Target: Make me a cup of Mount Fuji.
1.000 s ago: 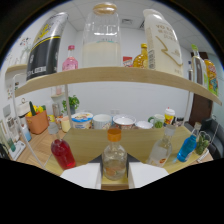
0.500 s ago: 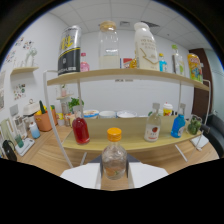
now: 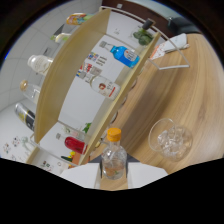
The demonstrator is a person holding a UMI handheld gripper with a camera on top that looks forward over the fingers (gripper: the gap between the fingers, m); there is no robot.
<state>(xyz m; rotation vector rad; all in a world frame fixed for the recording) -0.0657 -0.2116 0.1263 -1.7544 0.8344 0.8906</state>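
1. Gripper (image 3: pixel 114 172) clamps a small clear glass bottle with orange cap (image 3: pixel 114 156) at its belly, tilted beside the clear glass bowl of ice (image 3: pixel 170 139).
2. Bottle: rigid, smooth, likely slippery and breakable; mid-body hold suits it.
3. Wooden shelf (image 3: pixel 75 75) stands beyond bowl.

A light wooden two-tier shelf (image 3: pixel 75 75) crosses the view at a steep slant above a pale wood-grain tabletop (image 3: pixel 200 95). On its lower board stand a blue bottle (image 3: pixel 124 55) and a red bottle (image 3: pixel 75 144), well apart
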